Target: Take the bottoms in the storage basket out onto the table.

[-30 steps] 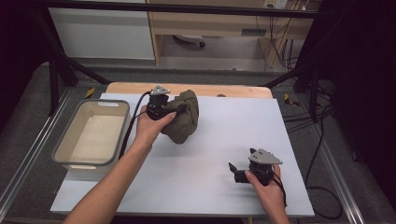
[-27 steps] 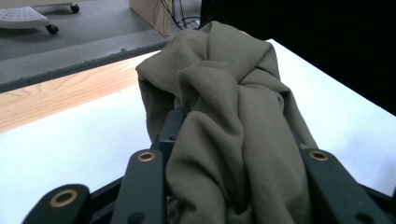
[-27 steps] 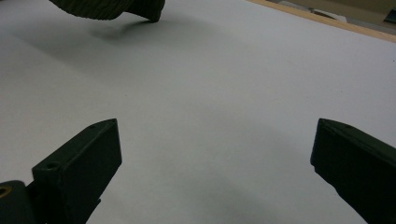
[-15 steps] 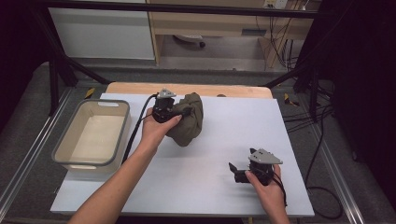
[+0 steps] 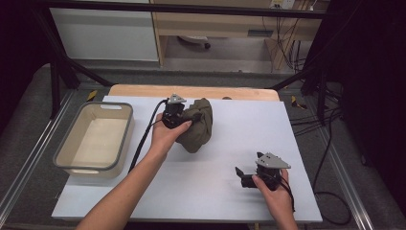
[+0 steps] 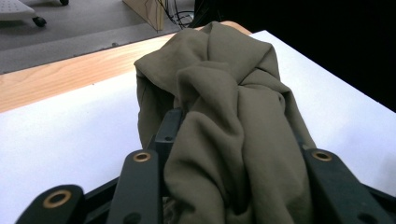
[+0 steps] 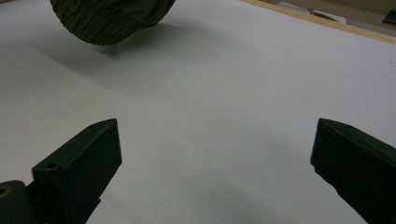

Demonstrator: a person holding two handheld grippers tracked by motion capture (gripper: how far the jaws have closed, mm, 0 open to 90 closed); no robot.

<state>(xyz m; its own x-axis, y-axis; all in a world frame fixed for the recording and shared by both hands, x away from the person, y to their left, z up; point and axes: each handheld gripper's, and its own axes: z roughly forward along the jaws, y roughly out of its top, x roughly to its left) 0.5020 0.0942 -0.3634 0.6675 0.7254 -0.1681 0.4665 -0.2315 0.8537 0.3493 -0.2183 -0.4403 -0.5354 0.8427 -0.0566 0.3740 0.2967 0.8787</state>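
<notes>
An olive-green cloth [image 5: 198, 128] is bunched up at the back middle of the white table [image 5: 230, 191]. My left gripper [image 5: 186, 115] is shut on it from the left. In the left gripper view the cloth [image 6: 224, 107] is bundled between the two black jaws of the left gripper [image 6: 233, 144] and hides their tips. My right gripper [image 5: 239, 173] rests low near the table's front right, open and empty. In the right gripper view the right gripper [image 7: 215, 144] has its jaws wide apart over bare table, and the cloth's lower end [image 7: 107, 16] hangs far ahead with a shadow under it.
A beige bin with a grey rim [image 5: 62, 155] stands at the left of the table. A wooden strip [image 5: 143, 91] runs along the table's far edge. Dark frame bars and cables lie beyond the table on both sides.
My left gripper has moved a little to the right with the cloth in it. The right gripper has stayed still.
</notes>
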